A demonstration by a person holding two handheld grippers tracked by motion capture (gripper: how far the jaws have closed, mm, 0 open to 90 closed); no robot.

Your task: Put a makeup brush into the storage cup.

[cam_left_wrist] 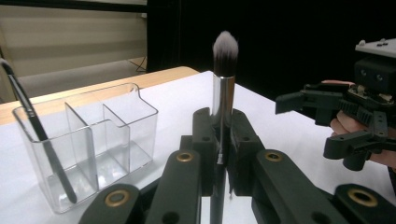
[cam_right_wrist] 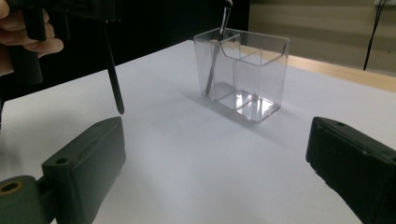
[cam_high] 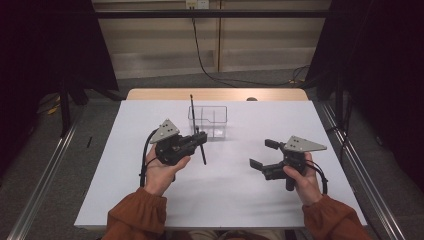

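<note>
1. The left gripper (cam_left_wrist: 219, 140) was seen clenched on a makeup brush (cam_left_wrist: 223, 93), held upright with its bristles up and its handle tip hanging above the white table (cam_high: 225, 200).
2. The right gripper (cam_high: 265, 152) was held with its jaws wide apart and nothing between them.
3. The brush was held just beside a clear divided organiser (cam_high: 208, 121), in which a thin dark brush (cam_left_wrist: 39, 135) was already leaning in one end compartment.
4. A slip was judged possible, because the grip lay on the smooth metal ferrule.
5. The organiser looked light; a knock from the long handle could tip it.
6. The thin brush leaning there and the inner dividers were judged to narrow the entry.
</note>
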